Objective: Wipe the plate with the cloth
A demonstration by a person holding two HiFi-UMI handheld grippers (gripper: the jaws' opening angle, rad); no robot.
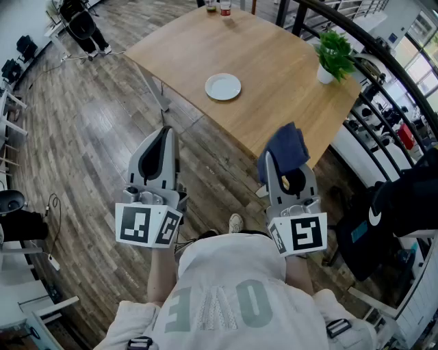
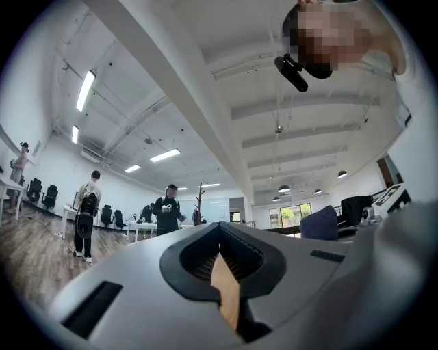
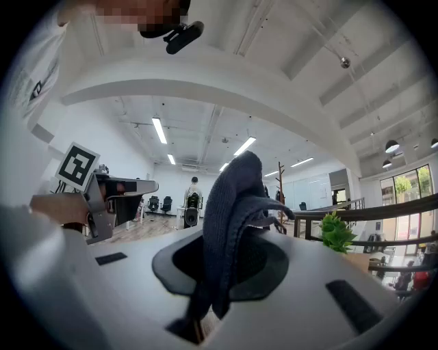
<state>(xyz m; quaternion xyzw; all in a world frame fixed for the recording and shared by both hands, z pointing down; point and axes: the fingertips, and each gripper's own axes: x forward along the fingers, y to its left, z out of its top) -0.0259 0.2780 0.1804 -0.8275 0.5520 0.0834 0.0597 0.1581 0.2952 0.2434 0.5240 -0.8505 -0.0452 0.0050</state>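
A white plate (image 1: pixel 223 87) lies near the middle of the wooden table (image 1: pixel 274 75), well ahead of both grippers. My right gripper (image 1: pixel 276 158) is shut on a dark blue cloth (image 1: pixel 285 150), which bunches up from its jaws short of the table's near corner. In the right gripper view the cloth (image 3: pixel 229 225) rises between the shut jaws. My left gripper (image 1: pixel 163 134) is shut and empty, held over the wood floor to the left of the table; in the left gripper view its jaws meet with nothing between them.
A potted green plant (image 1: pixel 333 56) stands at the table's right edge. A bottle and glass (image 1: pixel 219 8) sit at the far edge. A black railing (image 1: pixel 383 61) runs behind the table on the right. People stand in the room (image 2: pixel 166 208).
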